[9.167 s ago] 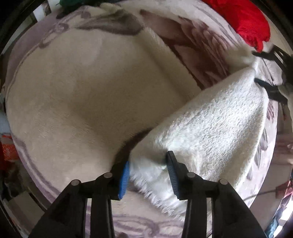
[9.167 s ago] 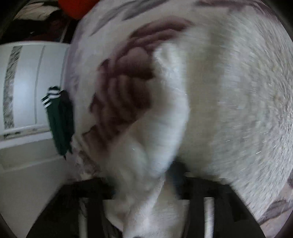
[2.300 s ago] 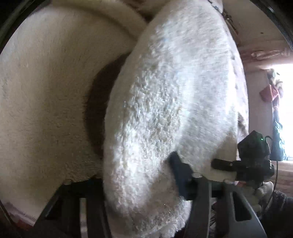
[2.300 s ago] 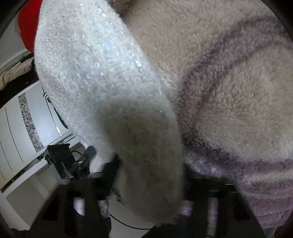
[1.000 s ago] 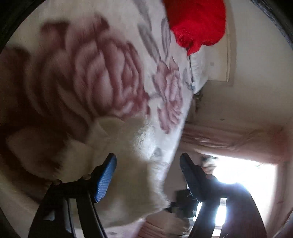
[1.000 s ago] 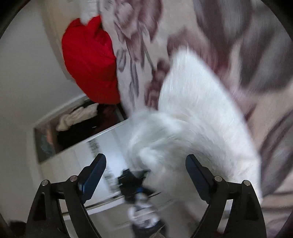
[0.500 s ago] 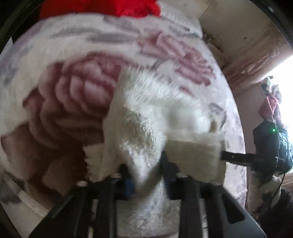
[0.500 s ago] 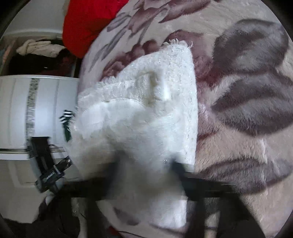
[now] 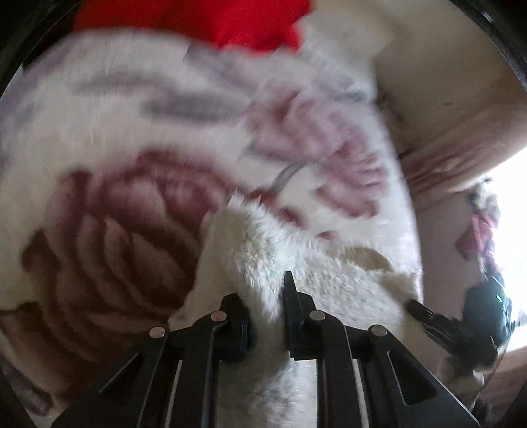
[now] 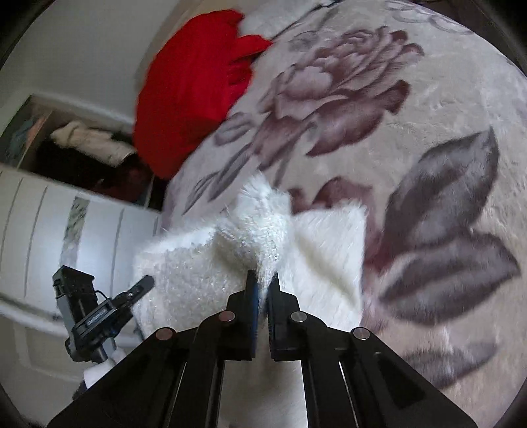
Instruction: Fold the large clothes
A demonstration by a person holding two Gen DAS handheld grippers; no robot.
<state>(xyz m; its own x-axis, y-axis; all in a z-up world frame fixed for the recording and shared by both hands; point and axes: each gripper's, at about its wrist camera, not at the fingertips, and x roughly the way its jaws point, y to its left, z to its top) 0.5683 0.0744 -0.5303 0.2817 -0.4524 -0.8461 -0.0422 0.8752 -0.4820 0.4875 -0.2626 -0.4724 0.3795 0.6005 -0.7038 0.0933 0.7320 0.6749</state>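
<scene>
A fluffy white garment [image 9: 263, 250] lies bunched and folded on a rose-patterned blanket [image 9: 131, 197]. My left gripper [image 9: 265, 296] is shut on a fold of it at the near edge. In the right wrist view the same white garment [image 10: 263, 230] is pinched by my right gripper [image 10: 262, 283], jaws nearly together on a raised fold. The right gripper also shows at the right of the left wrist view [image 9: 428, 319], and the left gripper at the lower left of the right wrist view [image 10: 131, 293], both at the garment's edge.
A red garment [image 10: 191, 89] lies at the blanket's [image 10: 428, 164] far end, also visible in the left wrist view [image 9: 197, 19]. A white wardrobe [image 10: 49, 230] with an open shelf of clothes stands beside the bed. A bright window [image 9: 513, 214] is at the right.
Both grippers, open a second ago, have shut on the folded white garment. Both views have shifted and the left one is still blurred by motion.
</scene>
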